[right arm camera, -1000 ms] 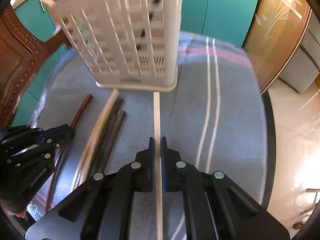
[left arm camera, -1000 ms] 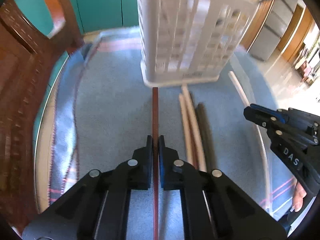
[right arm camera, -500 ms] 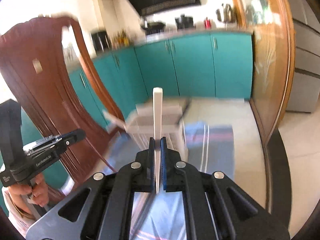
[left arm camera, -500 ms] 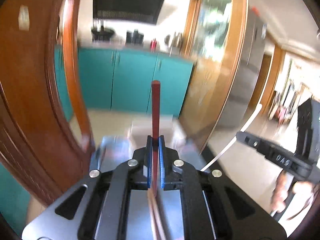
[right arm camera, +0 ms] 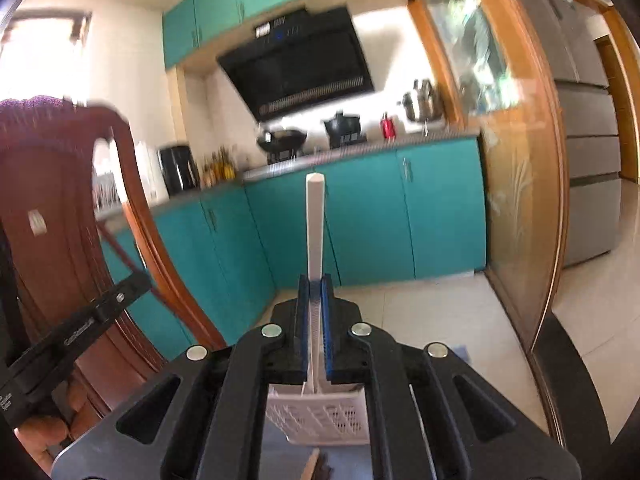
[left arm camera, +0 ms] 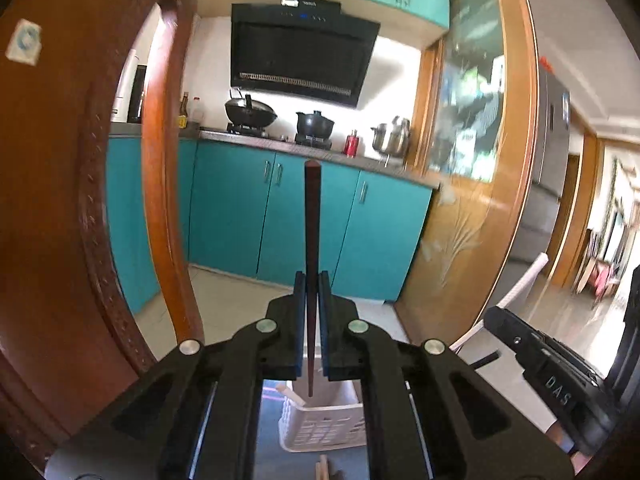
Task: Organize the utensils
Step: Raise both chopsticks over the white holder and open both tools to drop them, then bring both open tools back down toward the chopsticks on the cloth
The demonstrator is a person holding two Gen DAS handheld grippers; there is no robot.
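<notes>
Both chopsticks stand about upright in the grips, long axis running up out of the jaws, lower tips hanging just above the white slotted basket (left arm camera: 320,420) on the table below. So the next move is probably a straight drop w/ little sideways shift.

Left gripper (left arm camera: 312,320) is clenched on a dark red-brown chopstick (left arm camera: 311,220): slim, squared top. Its bottom tip looks to sit over the basket's open mouth, near a pale stick already leaning inside.

Right gripper (right arm camera: 315,320) is clamped on a white chopstick (right arm camera: 315,224), thicker-looking, blunt top. Its lower end hangs at the basket (right arm camera: 320,416) rim; whether inside or just short of it is hard to tell, as the jaws hide the tip.

Neither hand is clearly nearer. More sticks lie on the table in front of the basket.
</notes>
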